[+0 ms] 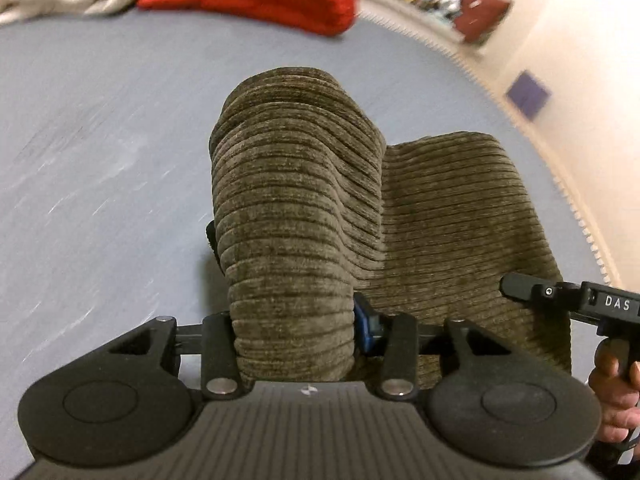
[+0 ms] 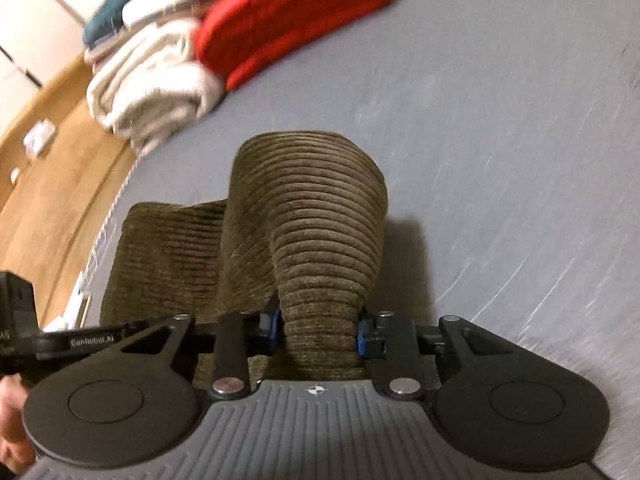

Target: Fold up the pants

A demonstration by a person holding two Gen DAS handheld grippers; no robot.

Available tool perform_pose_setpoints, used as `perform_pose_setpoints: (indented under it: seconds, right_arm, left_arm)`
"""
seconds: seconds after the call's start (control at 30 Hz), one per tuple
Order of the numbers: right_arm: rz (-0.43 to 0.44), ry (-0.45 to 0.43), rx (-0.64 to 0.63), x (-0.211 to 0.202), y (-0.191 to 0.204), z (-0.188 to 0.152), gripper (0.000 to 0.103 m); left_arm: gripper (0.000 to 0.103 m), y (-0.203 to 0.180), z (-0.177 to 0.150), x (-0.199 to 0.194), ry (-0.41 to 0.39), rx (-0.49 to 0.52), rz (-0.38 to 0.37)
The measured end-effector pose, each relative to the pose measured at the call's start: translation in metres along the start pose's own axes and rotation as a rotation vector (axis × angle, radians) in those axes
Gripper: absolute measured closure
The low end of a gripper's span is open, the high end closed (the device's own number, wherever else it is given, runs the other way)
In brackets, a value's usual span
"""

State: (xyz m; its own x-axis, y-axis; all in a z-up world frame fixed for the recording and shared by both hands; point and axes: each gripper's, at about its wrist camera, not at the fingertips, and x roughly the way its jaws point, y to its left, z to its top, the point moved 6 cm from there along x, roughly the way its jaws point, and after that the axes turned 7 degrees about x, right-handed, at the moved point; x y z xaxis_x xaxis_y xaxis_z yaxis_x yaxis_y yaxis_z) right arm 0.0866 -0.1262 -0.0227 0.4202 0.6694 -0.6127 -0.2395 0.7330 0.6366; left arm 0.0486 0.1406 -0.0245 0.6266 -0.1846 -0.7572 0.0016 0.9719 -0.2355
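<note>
surface: grey-blue bed sheet (image 2: 500,120) | floor: wood (image 2: 52,168) | wall: cream (image 1: 580,60)

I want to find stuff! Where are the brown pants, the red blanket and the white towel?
brown corduroy pants (image 1: 296,200): left wrist view, raised fold.
red blanket (image 2: 288,12): right wrist view, top surface.
white towel (image 2: 148,88): right wrist view, folded side.

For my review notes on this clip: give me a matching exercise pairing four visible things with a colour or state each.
Things:
1. pants
2. bed sheet
3. folded blanket
4. left gripper

States:
A. red, at the far end
B. shut on a bunch of ribbed fabric
C. olive-brown corduroy, partly lifted
D. plain grey-blue surface

Pairs: 1-C, 2-D, 3-A, 4-B
</note>
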Motion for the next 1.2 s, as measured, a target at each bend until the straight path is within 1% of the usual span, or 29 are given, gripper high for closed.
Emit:
perform_pose_setpoints:
  seconds: [0.03, 0.1, 0.2, 0.27, 0.37, 0.43, 0.47, 0.5, 0.53, 0.57, 0.6, 0.63, 0.67, 0.7, 0.73, 0.77, 0.83, 0.9, 0.93, 0.97, 1.0, 1.03, 1.07, 1.1, 1.17, 1.2]
  right_arm:
    - [0.003, -0.027, 0.002, -0.010, -0.004, 0.010, 0.070]
    - [-0.002, -0.078, -0.009, -0.026, -0.011, 0.026, 0.070]
    - [-0.030, -0.147, -0.029, -0.045, -0.026, 0.049, 0.070]
    - [-0.036, -0.185, -0.022, -0.058, -0.038, 0.065, 0.070]
    - [-0.052, -0.218, -0.103, -0.069, -0.051, 0.087, 0.070]
    - [-0.049, -0.232, -0.077, -0.069, -0.067, 0.102, 0.067]
    - [-0.053, -0.228, -0.055, -0.064, -0.078, 0.109, 0.062]
    - [-0.090, -0.234, -0.029, -0.057, -0.091, 0.116, 0.058]
    - [-0.159, -0.259, 0.003, -0.050, -0.106, 0.121, 0.048]
    - [-0.290, -0.299, 0.057, -0.045, -0.129, 0.127, 0.037]
    - [-0.399, -0.310, 0.110, -0.043, -0.150, 0.128, 0.035]
    - [-0.479, -0.297, 0.185, -0.042, -0.172, 0.127, 0.036]
    - [-0.482, -0.286, 0.252, -0.042, -0.184, 0.124, 0.040]
    - [-0.437, -0.272, 0.306, -0.042, -0.191, 0.121, 0.041]
    - [-0.401, -0.258, 0.303, -0.043, -0.190, 0.120, 0.044]
    - [-0.381, -0.250, 0.248, -0.042, -0.181, 0.119, 0.044]
    - [-0.369, -0.250, 0.081, -0.042, -0.157, 0.117, 0.044]
    - [-0.312, -0.210, -0.024, -0.035, -0.138, 0.111, 0.044]
    - [-0.283, -0.173, -0.067, -0.029, -0.131, 0.106, 0.044]
    - [-0.277, -0.131, -0.110, -0.023, -0.129, 0.101, 0.046]
    - [-0.299, -0.082, -0.156, -0.016, -0.129, 0.094, 0.047]
    - [-0.343, -0.029, -0.195, -0.005, -0.132, 0.087, 0.047]
    - [-0.369, 0.000, -0.213, 0.003, -0.137, 0.081, 0.042]
    - [-0.365, -0.001, -0.202, 0.006, -0.141, 0.080, 0.039]
    - [-0.349, -0.007, -0.155, 0.004, -0.146, 0.084, 0.037]
    - [-0.350, -0.015, -0.146, 0.000, -0.146, 0.087, 0.037]
  left_arm:
    - [0.055, -0.011, 0.009, 0.002, -0.027, 0.023, -0.016]
    - [0.055, -0.032, 0.025, 0.008, -0.050, 0.048, -0.045]
    - [0.055, -0.063, 0.050, 0.016, -0.111, 0.089, -0.088]
    - [0.056, -0.077, 0.062, 0.022, -0.130, 0.087, -0.113]
    - [0.055, -0.090, 0.078, 0.038, -0.162, 0.083, -0.167]
    - [0.052, -0.091, 0.082, 0.061, -0.150, 0.060, -0.184]
    - [0.044, -0.088, 0.081, 0.077, -0.126, 0.045, -0.165]
    - [0.035, -0.082, 0.073, 0.091, -0.103, 0.040, -0.122]
    - [0.031, -0.074, 0.070, 0.104, -0.074, 0.043, -0.023]
    - [0.030, -0.068, 0.067, 0.111, -0.049, 0.055, 0.101]
    - [0.030, -0.061, 0.064, 0.112, -0.032, 0.074, 0.210]
    - [0.030, -0.061, 0.064, 0.109, -0.048, 0.077, 0.229]
    - [0.031, -0.063, 0.067, 0.101, -0.072, 0.072, 0.222]
    - [0.032, -0.066, 0.069, 0.094, -0.094, 0.078, 0.201]
    - [0.033, -0.072, 0.069, 0.084, -0.123, 0.100, 0.173]
    - [0.036, -0.078, 0.069, 0.074, -0.152, 0.133, 0.150]
    - [0.042, -0.084, 0.063, 0.061, -0.174, 0.199, 0.108]
    - [0.062, -0.094, 0.051, 0.067, -0.136, 0.249, 0.051]
    - [0.065, -0.097, 0.042, 0.071, -0.095, 0.270, 0.029]
    - [0.067, -0.097, 0.031, 0.081, -0.024, 0.304, 0.025]
    - [0.067, -0.095, 0.021, 0.091, 0.040, 0.348, 0.041]
    - [0.067, -0.095, 0.010, 0.098, 0.071, 0.419, 0.069]
    - [0.066, -0.098, 0.003, 0.098, 0.066, 0.479, 0.094]
    - [0.066, -0.102, 0.001, 0.096, 0.056, 0.498, 0.106]
    - [0.065, -0.107, -0.002, 0.084, 0.046, 0.487, 0.129]
    - [0.059, -0.109, -0.001, 0.081, 0.038, 0.479, 0.142]
